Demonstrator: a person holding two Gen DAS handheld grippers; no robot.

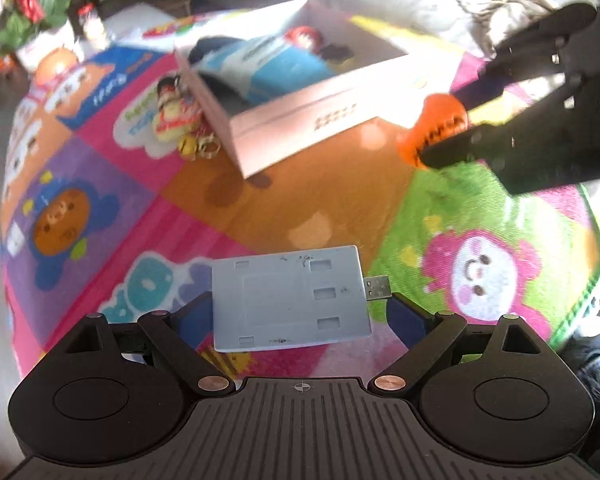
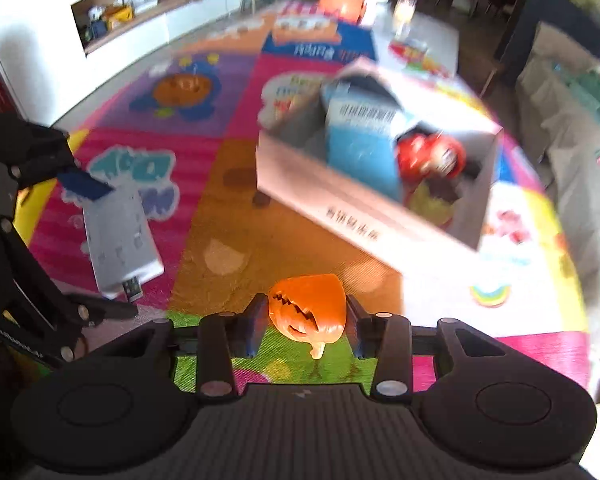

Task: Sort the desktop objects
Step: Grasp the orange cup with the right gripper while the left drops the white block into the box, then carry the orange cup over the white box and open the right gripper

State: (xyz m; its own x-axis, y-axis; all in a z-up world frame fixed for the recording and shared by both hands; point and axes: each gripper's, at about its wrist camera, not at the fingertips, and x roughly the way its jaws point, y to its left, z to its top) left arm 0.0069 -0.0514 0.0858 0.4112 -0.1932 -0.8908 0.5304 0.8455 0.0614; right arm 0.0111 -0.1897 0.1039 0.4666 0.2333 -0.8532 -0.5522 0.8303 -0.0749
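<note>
My left gripper [image 1: 296, 314] is shut on a flat grey USB card [image 1: 288, 300], its blue pads on the card's two short ends and the metal plug sticking out to the right. It hangs above the colourful play mat [image 1: 260, 208]. In the right wrist view the same card [image 2: 120, 236] shows at the left, in the left gripper [image 2: 104, 248]. My right gripper [image 2: 306, 320] is shut on a small orange pumpkin toy [image 2: 308, 312] with a jagged mouth. The pumpkin [image 1: 432, 128] also appears in the left wrist view, in the right gripper [image 1: 448, 128] beside the box.
An open white cardboard box [image 2: 340, 208] on the mat holds a blue packet [image 2: 360, 148] and a red round toy [image 2: 428, 156]. A doll keychain with gold bells [image 1: 176, 116] lies left of the box [image 1: 300, 120]. An orange ball [image 2: 342, 2] and a jar [image 2: 406, 4] stand farther back.
</note>
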